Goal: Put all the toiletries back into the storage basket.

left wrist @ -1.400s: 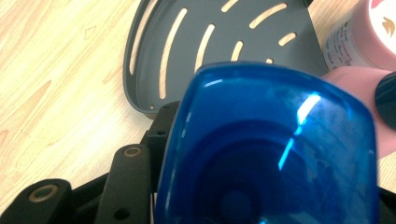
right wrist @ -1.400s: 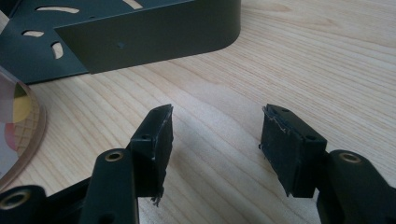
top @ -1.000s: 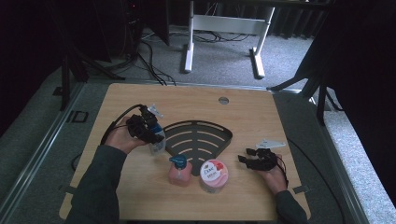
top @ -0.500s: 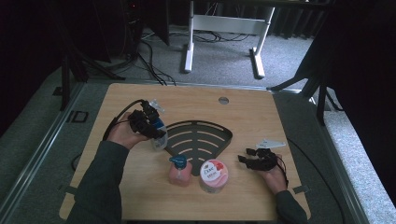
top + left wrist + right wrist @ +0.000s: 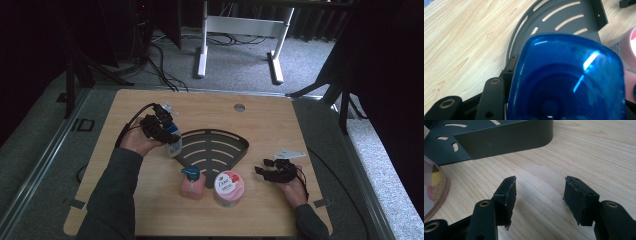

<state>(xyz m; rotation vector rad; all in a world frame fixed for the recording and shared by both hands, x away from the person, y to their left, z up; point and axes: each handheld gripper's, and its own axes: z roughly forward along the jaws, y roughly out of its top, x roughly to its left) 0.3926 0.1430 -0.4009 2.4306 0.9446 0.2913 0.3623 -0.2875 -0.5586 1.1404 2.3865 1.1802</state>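
My left gripper is shut on a blue translucent bottle with a white cap, held tilted just above the table at the left edge of a black slotted fan-shaped tray. In the left gripper view the bottle's blue base looms close, one black finger shows beside it, and the tray lies beyond. My right gripper rests low on the table right of the tray, open, with bare wood between its jaws.
A pink pump bottle and a round Dove jar with a pink lid stand in front of the tray. The jar's edge and the tray's wall lie close ahead of my right gripper. A round cable hole sits at the table's far side.
My left gripper has carried the blue bottle slightly up and away from the person. The right gripper has stayed where it was.
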